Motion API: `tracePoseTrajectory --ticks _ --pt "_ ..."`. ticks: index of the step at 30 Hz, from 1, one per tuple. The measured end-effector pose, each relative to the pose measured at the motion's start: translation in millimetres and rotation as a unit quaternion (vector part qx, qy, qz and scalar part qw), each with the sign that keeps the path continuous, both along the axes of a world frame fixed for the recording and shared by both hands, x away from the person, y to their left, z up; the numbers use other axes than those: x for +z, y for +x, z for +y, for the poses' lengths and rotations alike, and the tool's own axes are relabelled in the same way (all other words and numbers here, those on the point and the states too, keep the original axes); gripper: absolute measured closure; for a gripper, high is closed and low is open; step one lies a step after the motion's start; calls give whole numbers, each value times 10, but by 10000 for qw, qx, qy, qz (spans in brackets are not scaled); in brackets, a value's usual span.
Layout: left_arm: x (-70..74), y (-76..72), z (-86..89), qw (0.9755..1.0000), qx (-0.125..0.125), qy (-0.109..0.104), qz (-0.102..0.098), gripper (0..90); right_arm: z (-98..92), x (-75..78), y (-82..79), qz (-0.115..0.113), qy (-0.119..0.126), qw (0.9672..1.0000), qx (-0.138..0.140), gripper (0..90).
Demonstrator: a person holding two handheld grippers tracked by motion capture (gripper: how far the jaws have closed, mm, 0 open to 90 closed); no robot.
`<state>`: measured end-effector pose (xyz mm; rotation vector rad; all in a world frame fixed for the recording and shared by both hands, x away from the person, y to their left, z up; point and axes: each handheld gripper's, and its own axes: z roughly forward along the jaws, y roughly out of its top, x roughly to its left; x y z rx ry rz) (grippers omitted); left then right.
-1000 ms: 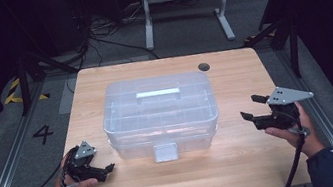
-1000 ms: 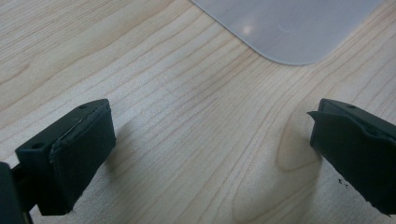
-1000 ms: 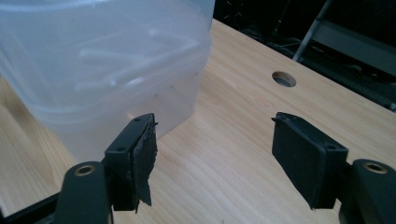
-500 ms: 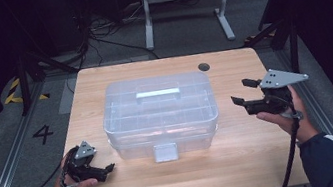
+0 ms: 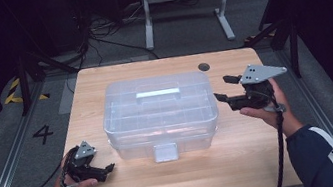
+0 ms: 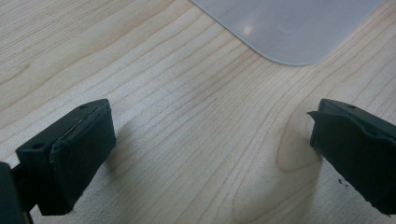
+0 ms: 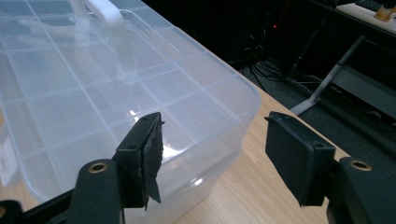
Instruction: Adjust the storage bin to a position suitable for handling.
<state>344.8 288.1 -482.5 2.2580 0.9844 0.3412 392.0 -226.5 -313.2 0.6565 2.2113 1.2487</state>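
Observation:
A clear plastic storage box [image 5: 160, 112] with a lid, a flat top handle [image 5: 157, 94] and a front latch [image 5: 165, 152] sits mid-table. My right gripper [image 5: 222, 89] hovers just off the box's right end, its jaws pointing at it. In the right gripper view the box's corner [image 7: 93, 93] lies just ahead of the right gripper [image 7: 215, 149]. Its jaws have just been closing a little, stand apart, and hold nothing. My left gripper [image 5: 107, 169] rests at the table's front left, open. In the left gripper view the left gripper [image 6: 210, 144] has bare wood between its jaws and a box corner [image 6: 289, 28] ahead.
The wooden table [image 5: 246, 162] has a round cable hole [image 5: 204, 66] at its far right. Beyond the far edge stand white desk legs [image 5: 148, 20] and loose cables on dark floor. A floor mark "4" [image 5: 42, 134] lies to the left.
My right gripper has risen and moved toward the far side and left, closer to the box's right end. The left gripper has stayed put.

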Motion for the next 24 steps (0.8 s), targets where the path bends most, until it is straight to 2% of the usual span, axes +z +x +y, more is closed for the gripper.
tracePoseTrajectory --ticks 10,13,24 --pt "0 0 0 10000 0 1 1 5 213 -2 120 76 -6 9999 150 385" --pt "0 0 0 10000 0 1 0 6 268 9 138 37 -35 9998 176 409" --pt "0 0 0 10000 -2 0 2 5 481 36 198 125 -101 9991 394 409"
